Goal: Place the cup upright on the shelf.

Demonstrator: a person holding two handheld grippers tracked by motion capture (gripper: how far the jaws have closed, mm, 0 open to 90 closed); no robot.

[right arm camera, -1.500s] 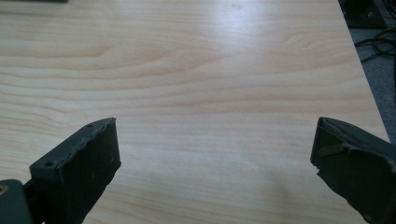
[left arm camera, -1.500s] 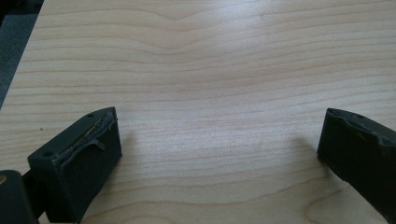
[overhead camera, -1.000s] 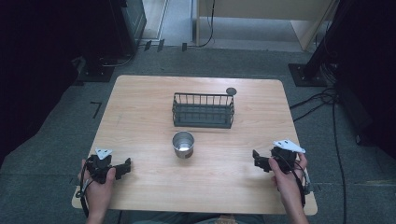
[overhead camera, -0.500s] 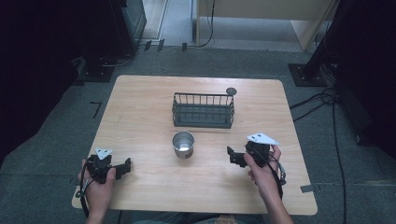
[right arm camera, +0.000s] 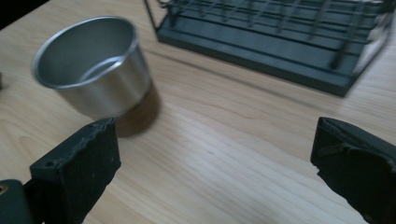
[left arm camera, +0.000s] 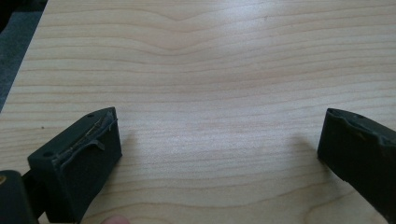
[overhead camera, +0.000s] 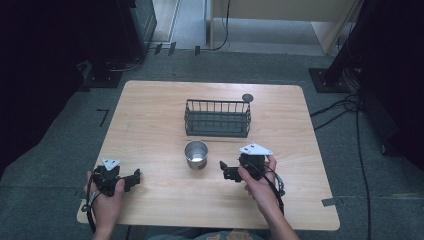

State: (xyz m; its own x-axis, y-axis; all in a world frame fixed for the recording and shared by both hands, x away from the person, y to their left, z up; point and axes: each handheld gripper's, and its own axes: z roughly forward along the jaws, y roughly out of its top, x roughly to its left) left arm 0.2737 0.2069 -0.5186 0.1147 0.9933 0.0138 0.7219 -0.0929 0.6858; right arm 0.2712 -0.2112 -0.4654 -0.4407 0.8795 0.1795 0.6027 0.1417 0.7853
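Observation:
A shiny metal cup (overhead camera: 196, 154) (right arm camera: 95, 72) stands upright and empty near the middle of the wooden table (overhead camera: 150, 130). Behind it sits a black wire basket (overhead camera: 217, 118) (right arm camera: 280, 42). My right gripper (overhead camera: 223, 171) (right arm camera: 215, 158) is open just right of the cup, its jaws wide apart with bare table between them. In the right gripper view the cup is ahead and to the left of the left jaw. My left gripper (overhead camera: 136, 178) (left arm camera: 219, 149) lies open near the table's front left corner, with only wood grain between its jaws.
A small dark round disc (overhead camera: 247, 98) lies behind the basket's right end. Grey floor, cables (overhead camera: 350, 107) and dark equipment stands surround the table. Bare wood stretches left of the basket and along the front edge.
My right gripper has moved left and forward from the table's right side to a spot just right of the cup. The left gripper has stayed put.

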